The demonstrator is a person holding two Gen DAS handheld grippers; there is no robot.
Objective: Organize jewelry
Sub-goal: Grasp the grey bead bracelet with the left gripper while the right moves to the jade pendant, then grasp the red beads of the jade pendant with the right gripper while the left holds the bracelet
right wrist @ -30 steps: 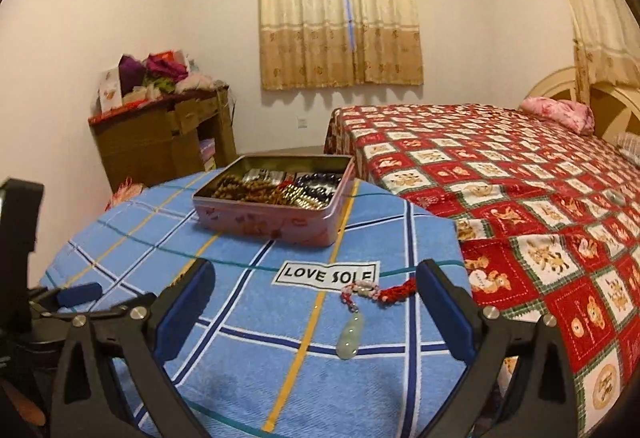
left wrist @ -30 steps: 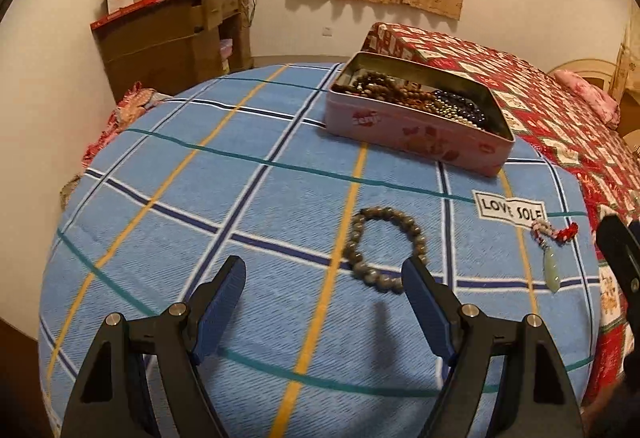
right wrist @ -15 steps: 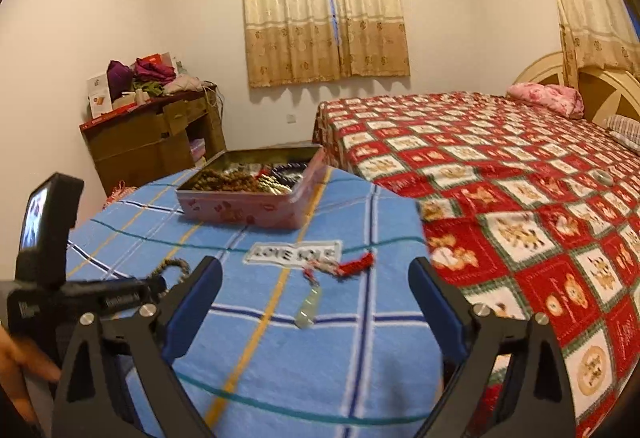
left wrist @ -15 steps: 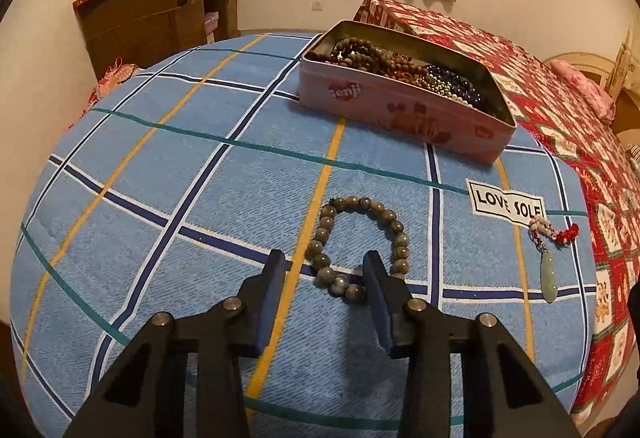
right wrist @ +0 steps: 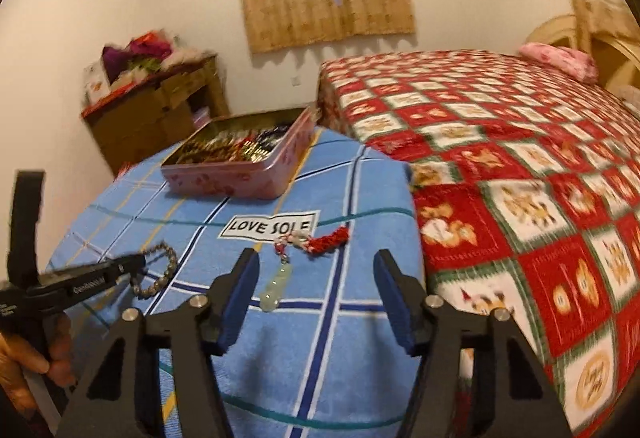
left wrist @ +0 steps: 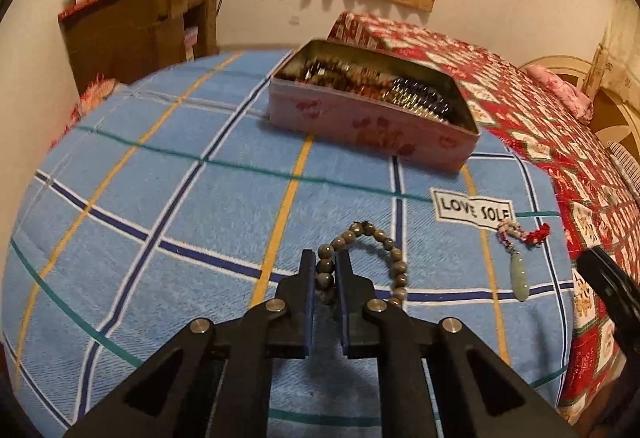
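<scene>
My left gripper [left wrist: 325,263] is shut on the near side of a grey-brown bead bracelet [left wrist: 387,243]; the rest of the loop hangs just over the blue checked cloth [left wrist: 168,198]. The bracelet also shows in the right wrist view [right wrist: 160,274], held by the left gripper [right wrist: 134,264]. A jade pendant with a red tassel [left wrist: 519,270] lies to the right near the "LOVE SOLE" label. My right gripper [right wrist: 316,268] is open and empty, just above the pendant [right wrist: 276,286]. An open pink tin [left wrist: 372,126] with several bead strings sits at the back.
The cloth-covered table ends close to the right of the pendant [right wrist: 412,222]. A bed with a red patterned cover [right wrist: 520,158] stands beside it. A wooden cabinet [left wrist: 136,26] with clutter on top stands against the far wall.
My left gripper has closed on the bracelet and started lifting its near side. My right gripper has moved closer to the pendant and its fingers have narrowed somewhat.
</scene>
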